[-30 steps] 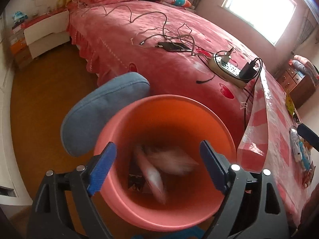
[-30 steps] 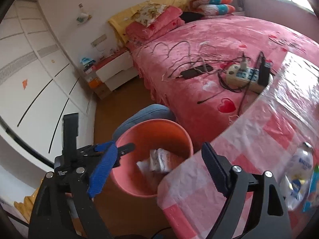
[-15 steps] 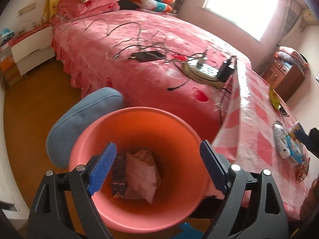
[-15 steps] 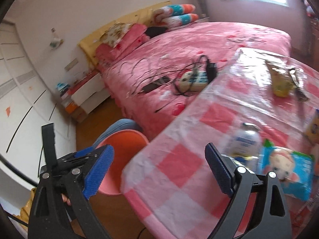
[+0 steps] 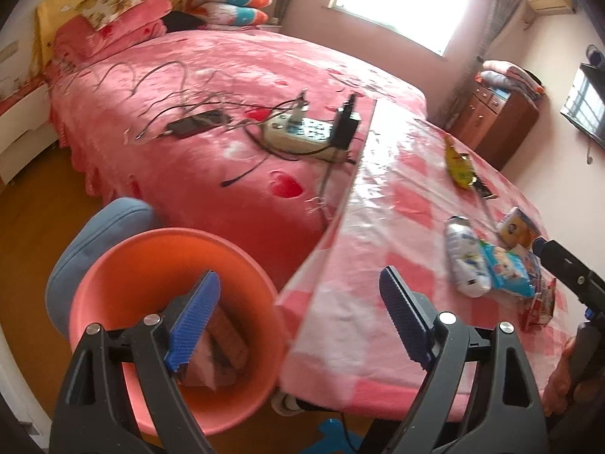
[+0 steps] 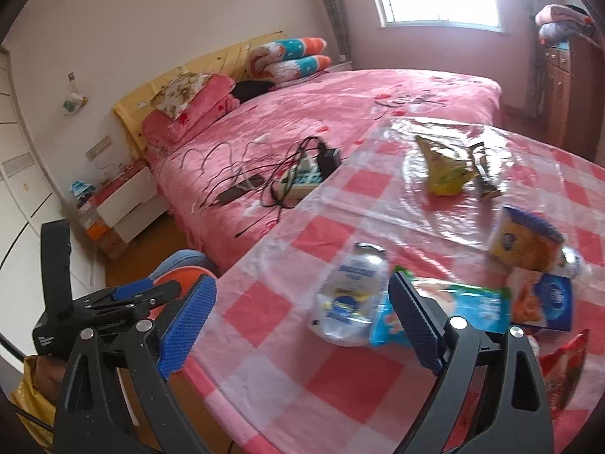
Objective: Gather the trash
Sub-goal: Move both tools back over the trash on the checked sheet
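Observation:
My left gripper (image 5: 298, 321) is open and empty, above the rim of the orange bin (image 5: 113, 265), which holds crumpled wrappers (image 5: 223, 352). My right gripper (image 6: 302, 325) is open and empty over the checked table (image 6: 287, 325). Just ahead of it lie a clear plastic bottle (image 6: 351, 295), a blue snack packet (image 6: 461, 306), a blue-orange box (image 6: 544, 302), a yellow pouch (image 6: 525, 242), a red wrapper (image 6: 563, 370) and a yellow-green bag (image 6: 442, 162). The bottle (image 5: 465, 261) and blue packet (image 5: 506, 268) also show in the left wrist view.
A pink bed (image 5: 227, 87) behind the table carries a power strip (image 5: 306, 136), a phone and tangled cables. A blue stool (image 5: 94, 234) stands beside the bin. A wooden dresser (image 5: 491, 125) is at the far right. The left gripper shows at the lower left of the right wrist view (image 6: 106, 302).
Trash dropped into the bin and settled. Both grippers swung right, away from the bin toward the table; the right one now faces the litter on the table.

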### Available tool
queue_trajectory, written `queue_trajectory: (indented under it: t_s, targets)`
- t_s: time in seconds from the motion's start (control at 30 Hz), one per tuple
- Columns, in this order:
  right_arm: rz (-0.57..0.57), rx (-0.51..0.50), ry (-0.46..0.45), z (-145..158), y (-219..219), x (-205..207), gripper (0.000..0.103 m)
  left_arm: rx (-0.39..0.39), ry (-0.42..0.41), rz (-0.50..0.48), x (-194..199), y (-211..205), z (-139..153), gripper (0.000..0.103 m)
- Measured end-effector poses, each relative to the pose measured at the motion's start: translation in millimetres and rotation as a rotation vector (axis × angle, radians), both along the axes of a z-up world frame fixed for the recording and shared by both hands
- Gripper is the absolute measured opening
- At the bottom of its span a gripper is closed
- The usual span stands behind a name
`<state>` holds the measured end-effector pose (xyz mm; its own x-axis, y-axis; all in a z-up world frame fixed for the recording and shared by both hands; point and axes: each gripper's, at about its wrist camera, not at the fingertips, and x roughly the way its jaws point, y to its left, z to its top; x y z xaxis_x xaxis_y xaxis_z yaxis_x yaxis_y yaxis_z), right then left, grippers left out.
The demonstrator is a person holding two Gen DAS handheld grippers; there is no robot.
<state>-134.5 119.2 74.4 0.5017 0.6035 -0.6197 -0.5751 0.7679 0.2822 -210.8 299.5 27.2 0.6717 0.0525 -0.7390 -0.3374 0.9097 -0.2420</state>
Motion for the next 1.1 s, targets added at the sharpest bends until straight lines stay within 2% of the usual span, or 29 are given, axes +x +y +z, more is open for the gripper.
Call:
queue_trajectory:
  t_s: [0.5,0.83,1.1]
  targets:
    - [-0.153,-0.029,-0.078,6,-60,12,0.091,0.024,-0.023,-0.125,39,-67,23,0.087]
    - [-0.274,-0.079,-0.133,4,-107,23,0.091,0.040,-0.013,-0.202,62,-111,23,0.087]
    - [-0.347,-0.106,-0.143,-2,-135,31,0.091,0.047,-0.007,-0.258,77,-141,22,0.087]
